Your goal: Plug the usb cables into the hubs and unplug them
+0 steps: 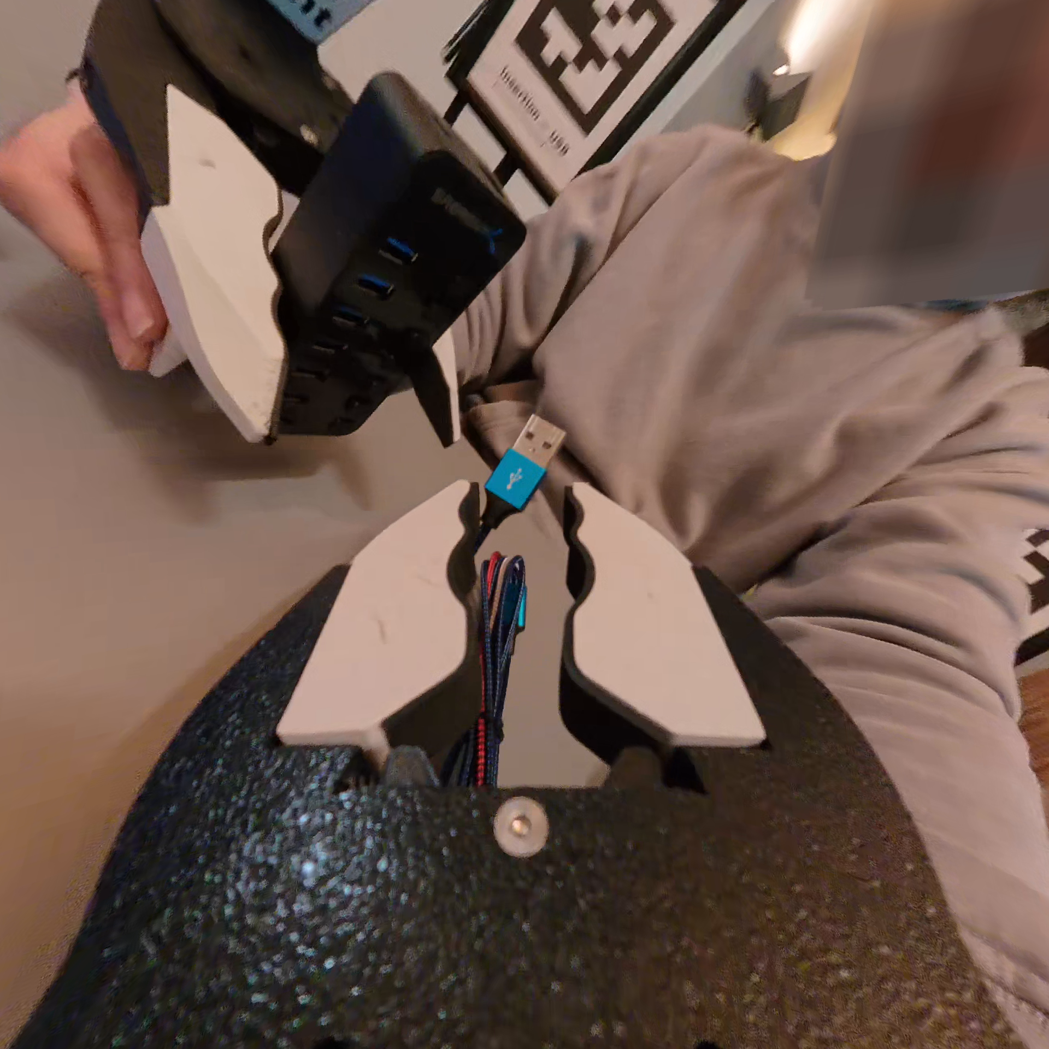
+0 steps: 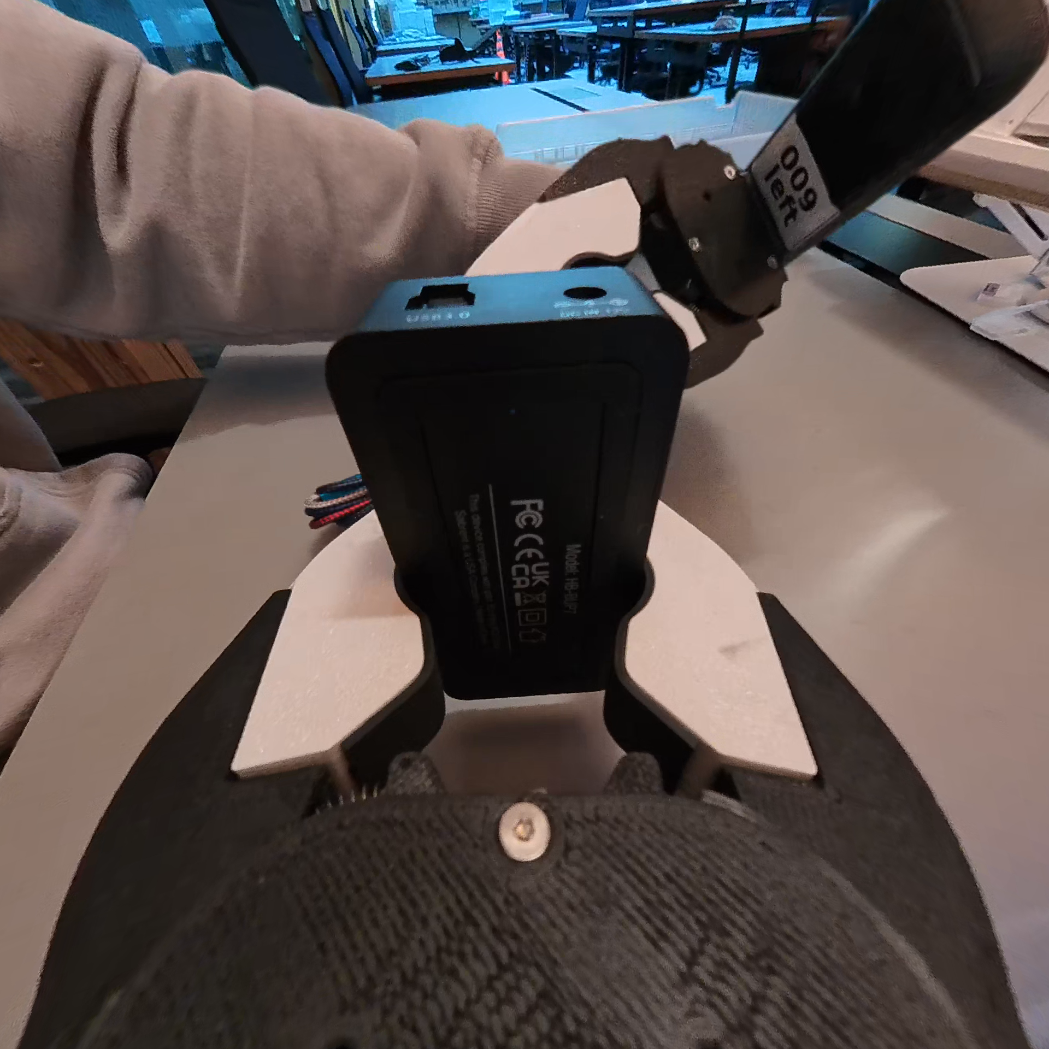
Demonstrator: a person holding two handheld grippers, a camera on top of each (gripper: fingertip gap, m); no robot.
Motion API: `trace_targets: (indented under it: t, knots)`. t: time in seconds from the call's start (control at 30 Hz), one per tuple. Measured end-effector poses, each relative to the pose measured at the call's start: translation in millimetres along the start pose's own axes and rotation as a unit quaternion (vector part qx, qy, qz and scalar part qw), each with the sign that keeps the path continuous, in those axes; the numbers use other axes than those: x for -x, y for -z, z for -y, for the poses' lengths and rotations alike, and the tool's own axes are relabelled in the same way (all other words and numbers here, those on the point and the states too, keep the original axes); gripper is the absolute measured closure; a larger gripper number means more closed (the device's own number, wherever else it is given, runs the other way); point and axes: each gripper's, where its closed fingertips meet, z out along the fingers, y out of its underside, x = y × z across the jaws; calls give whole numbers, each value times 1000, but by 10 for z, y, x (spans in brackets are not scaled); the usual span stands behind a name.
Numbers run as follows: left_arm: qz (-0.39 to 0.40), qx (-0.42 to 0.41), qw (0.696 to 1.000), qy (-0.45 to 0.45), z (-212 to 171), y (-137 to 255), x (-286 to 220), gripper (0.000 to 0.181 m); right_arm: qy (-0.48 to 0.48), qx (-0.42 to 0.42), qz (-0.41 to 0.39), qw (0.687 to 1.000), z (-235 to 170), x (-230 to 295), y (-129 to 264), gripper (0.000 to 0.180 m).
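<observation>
My right gripper [image 2: 522,573] is shut on a black USB hub [image 2: 511,454] and holds it above the table, underside towards the camera. In the left wrist view the same hub [image 1: 391,272] shows its row of ports, held tilted by the right gripper [image 1: 357,423] at upper left. My left gripper [image 1: 519,494] is open. A braided cable bundle [image 1: 499,624] runs between its fingers. A blue USB plug [image 1: 519,471] sticks out just past its tips, metal end pointing up and right, below the hub. The bundle [image 2: 340,502] peeks out left of the hub.
A person's grey sleeve [image 1: 738,369] fills the right of the left wrist view and crosses the top left in the right wrist view [image 2: 198,198]. A black-and-white marker sheet [image 1: 596,57] lies behind. The left gripper [image 2: 704,238] sits behind the hub over the pale table [image 2: 823,482].
</observation>
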Motion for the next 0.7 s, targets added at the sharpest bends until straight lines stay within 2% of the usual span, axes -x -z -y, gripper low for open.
trace_targets:
  t: [0.1,0.3,0.4,0.47,0.57,0.63,0.7]
  knots:
    - [-17,-21,1000,-6,54,28,26,160,-2,-2,-1,1000,-1,-17,24,109]
    - [32,-31,996,-75,109,28,115,161,-1,0,-2,1000,-7,-24,21,109]
    - [115,-55,989,-78,201,105,282,161,6,-5,-14,1000,16,-52,26,109]
    - [199,-67,976,-54,224,204,432,161,9,-12,-34,999,42,-111,46,109]
    - [380,-30,924,-1,106,419,660,162,11,-13,-88,996,50,-276,67,109]
    - [508,-4,861,30,49,593,692,162,18,-7,-98,995,26,-304,33,109]
    - [585,42,810,12,40,614,598,162,28,0,-96,995,19,-287,-18,108]
